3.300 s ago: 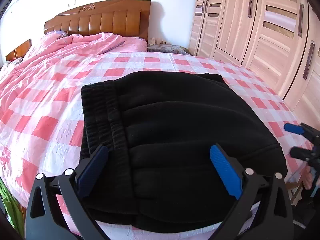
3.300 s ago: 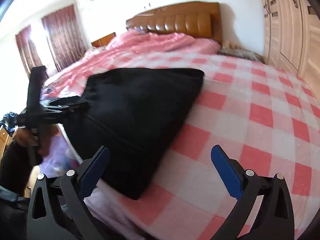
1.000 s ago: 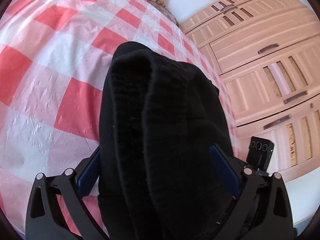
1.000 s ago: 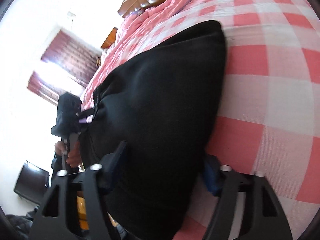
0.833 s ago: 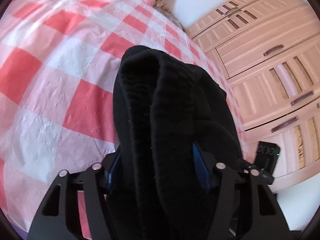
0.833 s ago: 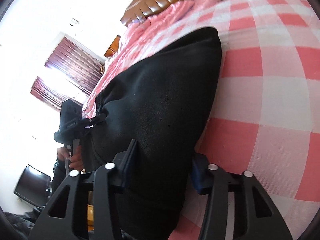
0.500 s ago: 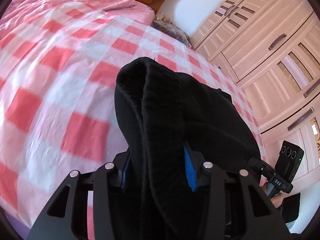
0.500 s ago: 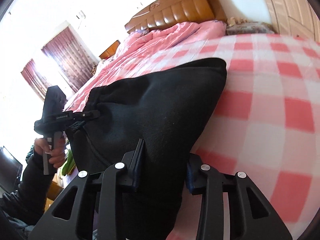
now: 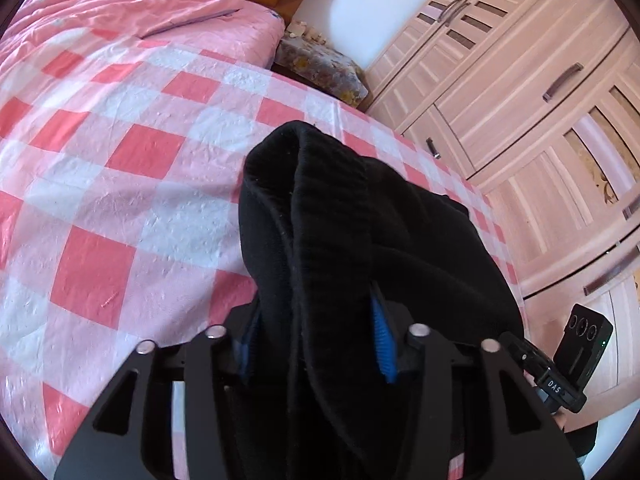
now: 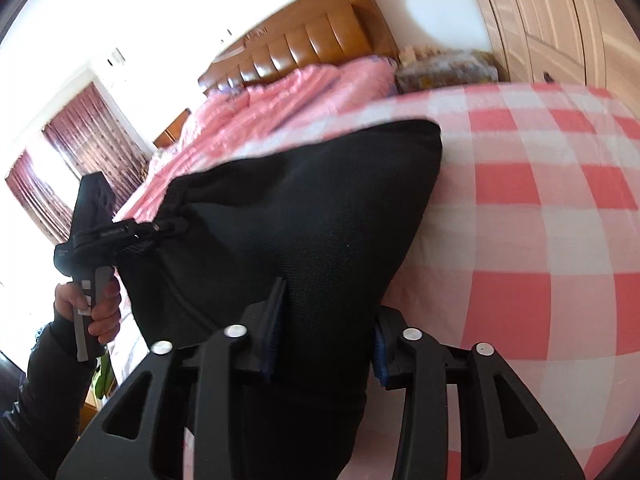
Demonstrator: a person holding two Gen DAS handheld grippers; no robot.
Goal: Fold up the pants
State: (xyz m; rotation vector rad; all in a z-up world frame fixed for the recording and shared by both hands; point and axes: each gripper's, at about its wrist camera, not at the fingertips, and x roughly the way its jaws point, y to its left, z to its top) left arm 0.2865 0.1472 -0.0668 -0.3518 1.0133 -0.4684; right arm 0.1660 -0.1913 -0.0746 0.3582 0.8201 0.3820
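The folded black pants (image 9: 360,240) are lifted at their near edge above the pink checked bed (image 9: 120,184). My left gripper (image 9: 316,336) is shut on the ribbed waistband end, its blue pads (image 9: 382,344) pressed into the cloth. My right gripper (image 10: 324,340) is shut on the other near corner of the pants (image 10: 300,216). The far corner rests on the bed. In the right wrist view the left gripper (image 10: 160,228) shows clamped on the waistband at left. The right gripper's body (image 9: 560,384) shows at lower right in the left wrist view.
A pink quilt (image 9: 132,4) and brown headboard (image 10: 308,44) lie at the bed's far end. A cluttered nightstand (image 9: 320,64) stands beside it. Wooden wardrobes (image 9: 540,100) line the right side. Dark red curtains (image 10: 60,176) hang at the left.
Both grippers went from open at the pants' near edge to shut on it. They have lifted that edge off the bed and raised the view toward the headboard.
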